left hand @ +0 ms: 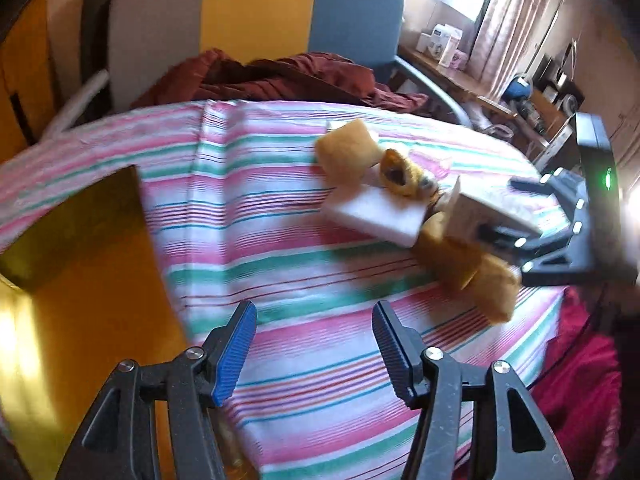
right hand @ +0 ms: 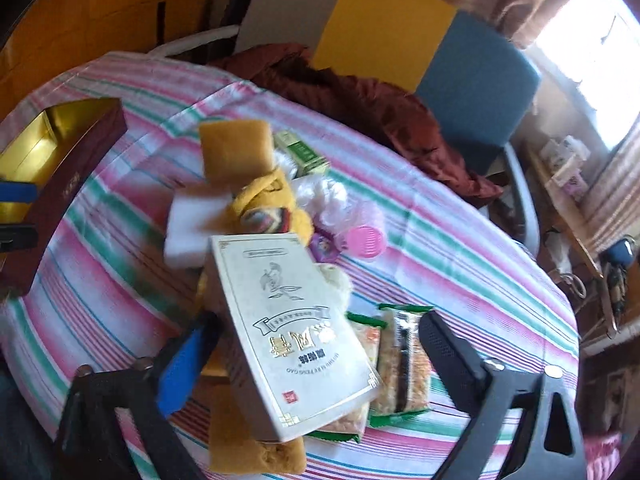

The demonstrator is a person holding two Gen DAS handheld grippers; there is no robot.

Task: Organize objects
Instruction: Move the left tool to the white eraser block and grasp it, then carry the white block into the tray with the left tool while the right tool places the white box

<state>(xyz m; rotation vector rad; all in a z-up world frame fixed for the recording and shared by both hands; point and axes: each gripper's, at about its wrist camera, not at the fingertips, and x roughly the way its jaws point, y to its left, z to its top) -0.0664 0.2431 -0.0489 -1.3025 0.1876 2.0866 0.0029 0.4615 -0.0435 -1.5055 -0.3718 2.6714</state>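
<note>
Sorting clutter on a striped tablecloth (right hand: pixel 460 240), both grippers above it.

Left gripper (left hand: pixel 314 350) open and empty, blue pads apart over bare cloth, beside the gold-lined interior of an open box (left hand: pixel 80 240); same box, maroon-walled (right hand: pixel 72 184), at the left edge in the right wrist view. Right gripper (right hand: pixel 320 354) spread wide around a white printed carton (right hand: pixel 288 320), tilted and lying across the pile; left pad close against the carton's side, right pad clearly apart from it, so not clamped. Under and beside the carton: yellow cloth bundle (right hand: pixel 236 152), white foam block (right hand: pixel 192 220), green-edged snack packets (right hand: pixel 400 360), pink round lid (right hand: pixel 366 242), small green box (right hand: pixel 306 152). Maroon fabric (right hand: pixel 360 100) heaped at the far edge before a chair (right hand: pixel 476 80).
</note>
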